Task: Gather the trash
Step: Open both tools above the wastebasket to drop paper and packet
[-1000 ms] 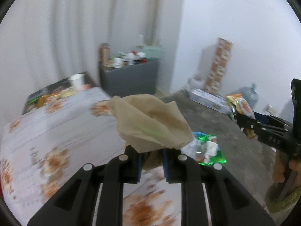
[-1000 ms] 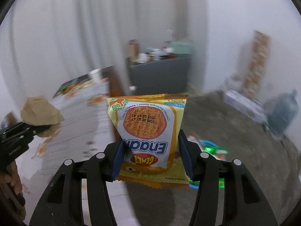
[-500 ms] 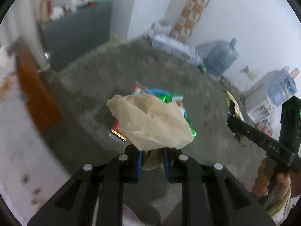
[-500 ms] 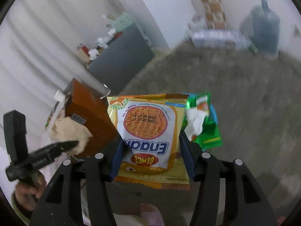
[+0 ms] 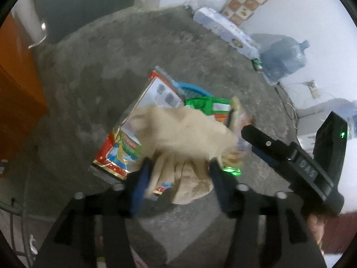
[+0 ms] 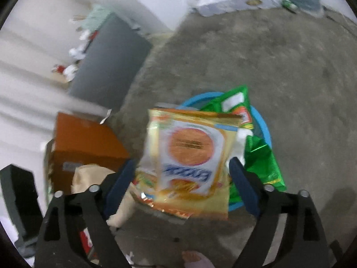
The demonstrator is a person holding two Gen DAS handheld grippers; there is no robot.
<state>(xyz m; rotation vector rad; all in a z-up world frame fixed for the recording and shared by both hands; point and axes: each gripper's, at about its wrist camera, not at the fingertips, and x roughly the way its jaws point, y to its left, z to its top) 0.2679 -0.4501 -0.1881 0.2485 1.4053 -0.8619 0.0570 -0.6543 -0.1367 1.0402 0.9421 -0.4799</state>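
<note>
My left gripper (image 5: 180,165) points down over a blue basin (image 5: 194,88) of wrappers on the floor. Its jaws are opening, and a crumpled brown paper (image 5: 183,134) hangs blurred and loose between them. My right gripper (image 6: 181,163) hovers over the same blue basin (image 6: 263,125). Its jaws are opening too, and a yellow noodle packet (image 6: 189,156) sits tilted between the fingers, clear of the pads. Green wrappers (image 6: 263,163) and a red printed packet (image 5: 125,147) lie in the basin. The right gripper (image 5: 238,125) shows close to the paper's right side.
An orange-brown box (image 6: 84,138) stands left of the basin, with a grey cabinet (image 6: 111,62) behind it. A water jug (image 5: 283,58) and a long white pack (image 5: 225,26) lie by the far wall. The floor is bare concrete. A foot (image 6: 196,259) shows below.
Both grippers swung from the table down over the basin. Their jaws have spread apart, and the brown paper and the noodle packet have come loose.
</note>
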